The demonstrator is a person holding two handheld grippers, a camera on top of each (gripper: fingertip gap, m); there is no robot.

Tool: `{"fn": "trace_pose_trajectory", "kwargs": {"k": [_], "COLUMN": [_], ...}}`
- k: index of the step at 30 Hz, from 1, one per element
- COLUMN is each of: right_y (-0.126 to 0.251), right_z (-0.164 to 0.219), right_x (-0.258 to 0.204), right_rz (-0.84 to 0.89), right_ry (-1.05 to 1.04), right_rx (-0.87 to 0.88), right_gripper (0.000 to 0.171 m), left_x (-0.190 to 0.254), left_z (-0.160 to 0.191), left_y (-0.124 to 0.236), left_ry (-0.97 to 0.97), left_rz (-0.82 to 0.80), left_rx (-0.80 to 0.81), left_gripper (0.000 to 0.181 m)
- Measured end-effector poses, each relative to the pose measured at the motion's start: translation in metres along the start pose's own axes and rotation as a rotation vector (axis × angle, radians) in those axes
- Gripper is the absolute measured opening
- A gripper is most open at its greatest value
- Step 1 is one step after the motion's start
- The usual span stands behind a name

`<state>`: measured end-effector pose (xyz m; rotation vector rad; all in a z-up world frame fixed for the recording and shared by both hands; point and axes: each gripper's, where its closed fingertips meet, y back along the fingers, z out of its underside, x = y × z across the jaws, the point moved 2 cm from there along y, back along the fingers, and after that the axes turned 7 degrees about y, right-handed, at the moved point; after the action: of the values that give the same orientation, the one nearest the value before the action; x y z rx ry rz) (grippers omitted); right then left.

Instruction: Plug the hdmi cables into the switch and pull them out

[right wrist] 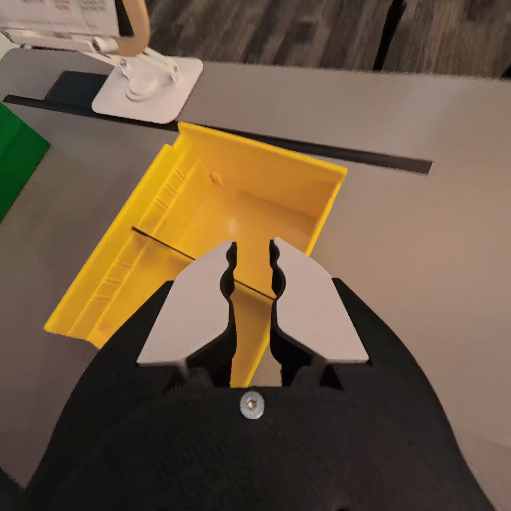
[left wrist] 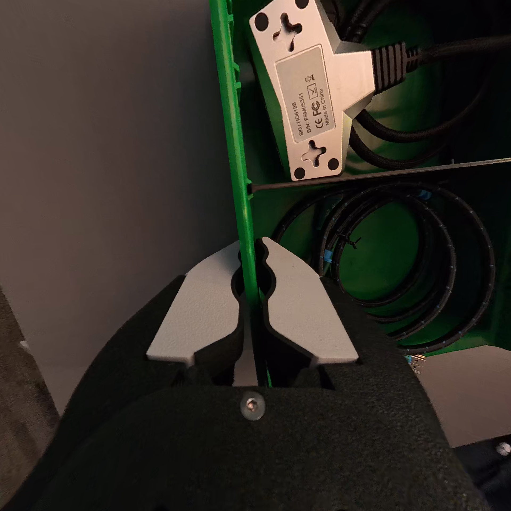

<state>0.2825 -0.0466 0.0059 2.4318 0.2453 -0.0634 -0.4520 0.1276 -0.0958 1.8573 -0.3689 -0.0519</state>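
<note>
In the left wrist view, my left gripper point(left wrist: 250, 244) is shut on the side wall of a green bin point(left wrist: 235, 132). A silver HDMI switch point(left wrist: 309, 91) lies bottom-up in the bin's far compartment, with a black braided cable plug point(left wrist: 390, 69) in its side. A coiled black HDMI cable point(left wrist: 414, 265) lies in the near compartment, and its metal connector point(left wrist: 417, 363) shows at the lower right. In the right wrist view, my right gripper point(right wrist: 253, 243) is open and empty above a yellow bin point(right wrist: 260, 146).
A thin black divider point(left wrist: 359, 177) splits the green bin. The yellow bin is empty and has a black divider point(right wrist: 163, 242). The green bin's corner point(right wrist: 16, 154) shows at the left on the grey table point(right wrist: 401, 221). A white stand base point(right wrist: 149, 91) sits behind. The left gripper's tips are roughly 75 cm from the right gripper's.
</note>
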Motion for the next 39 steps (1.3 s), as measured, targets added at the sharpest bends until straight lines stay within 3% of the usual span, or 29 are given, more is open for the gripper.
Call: {"fn": "trace_pose_trajectory", "kwargs": {"k": [9, 16, 20, 32, 39], "right_y": [0.014, -0.001, -0.013, -0.016, 0.001], "right_z": [0.045, 0.087, 0.104, 0.100, 0.082], "right_x": [0.006, -0.001, -0.003, 0.006, 0.007], "right_rz": [0.009, -0.047, -0.062, -0.039, -0.052], "right_ry": [-0.166, -0.253, -0.255, -0.227, -0.283], "right_rx": [-0.209, -0.441, -0.588, -0.553, -0.417], "right_gripper": [0.032, 0.036, 0.012, 0.011, 0.012], "left_x": [-0.003, -0.001, -0.002, -0.003, -0.001], "left_z": [0.003, 0.005, 0.009, 0.008, 0.005], "left_y": [0.001, 0.001, 0.002, 0.002, 0.011], "left_ry": [-0.058, -0.001, 0.010, 0.016, 0.021], "left_rz": [-0.161, -0.087, -0.078, -0.075, -0.048], "left_rx": [-0.038, -0.036, -0.042, -0.036, 0.060], "left_gripper": [0.013, 0.007, 0.006, 0.006, 0.006]}}
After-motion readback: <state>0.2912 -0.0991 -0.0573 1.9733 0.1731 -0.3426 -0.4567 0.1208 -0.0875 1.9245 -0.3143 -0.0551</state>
